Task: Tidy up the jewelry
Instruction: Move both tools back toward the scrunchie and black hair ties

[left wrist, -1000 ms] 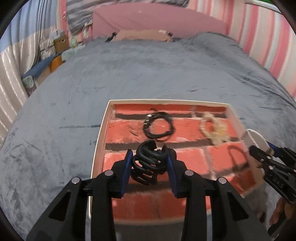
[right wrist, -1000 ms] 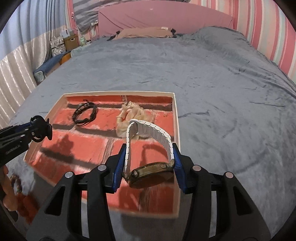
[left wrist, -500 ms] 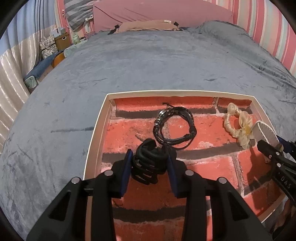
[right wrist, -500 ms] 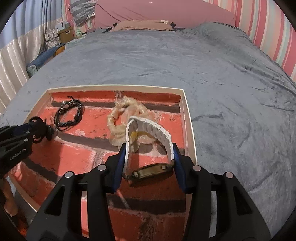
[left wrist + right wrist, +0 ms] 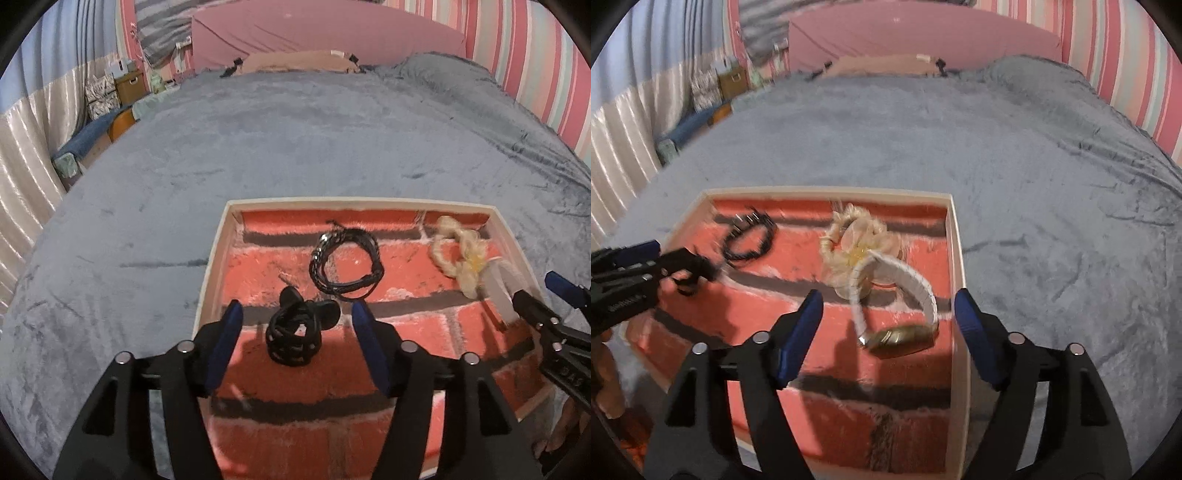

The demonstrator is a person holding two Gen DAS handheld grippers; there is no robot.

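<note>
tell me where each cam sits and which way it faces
Left wrist: on the left gripper, looking forward over the hair claw in the tray; the right gripper enters at the right edge.
Right wrist: on the right gripper, facing the watch; the left gripper enters at the left edge.
Shared: tray, black bracelet, cream scrunchie, grey blanket.

A tray (image 5: 214, 266) sat on the bed (image 5: 295, 140) holding a hair claw (image 5: 295, 336) at front left, a corded bracelet (image 5: 347, 264) just behind it, a scrunchie (image 5: 458, 254) at back right and a watch (image 5: 897, 302) in front of the scrunchie, overlapping it.
</note>
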